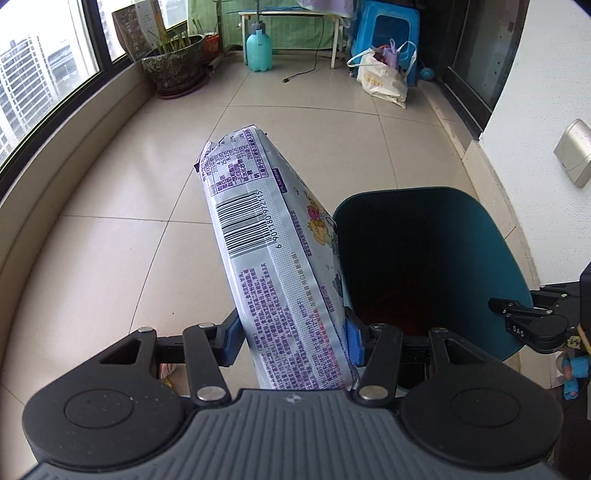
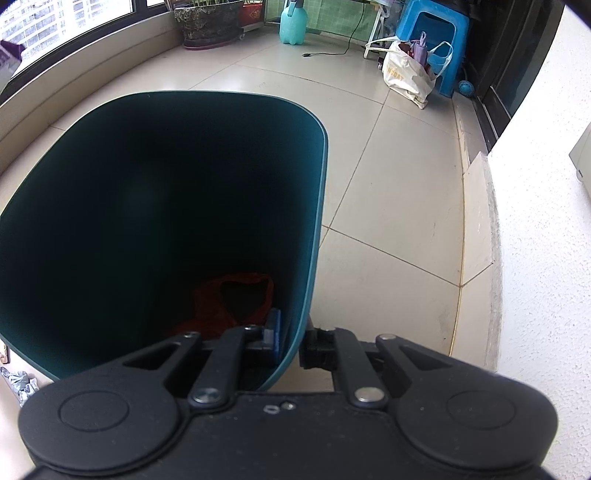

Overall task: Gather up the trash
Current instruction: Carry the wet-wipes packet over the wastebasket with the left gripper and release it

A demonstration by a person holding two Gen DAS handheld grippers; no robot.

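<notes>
A silver and purple snack wrapper [image 1: 266, 236] with a barcode stands up between the blue pads of my left gripper [image 1: 293, 341], which is shut on its lower end, above the tiled floor. Just right of it is a dark teal trash bin [image 1: 487, 229], open at the top. In the right wrist view the same bin [image 2: 314, 206] fills the left half, with a red plastic bag [image 2: 229, 306] at its bottom. My right gripper [image 2: 291, 341] is shut on the bin's near wall, one pad inside, one outside. The right gripper also shows at the left wrist view's right edge [image 1: 532, 325].
A potted plant [image 1: 173, 62], a teal spray bottle [image 1: 259, 48], a blue stool [image 1: 388, 33] and a white shopping bag [image 1: 384, 79] stand at the far end of the balcony. A window ledge runs along the left, a white wall [image 1: 546, 110] on the right. Crumpled silver trash [image 2: 20, 382] lies by the bin.
</notes>
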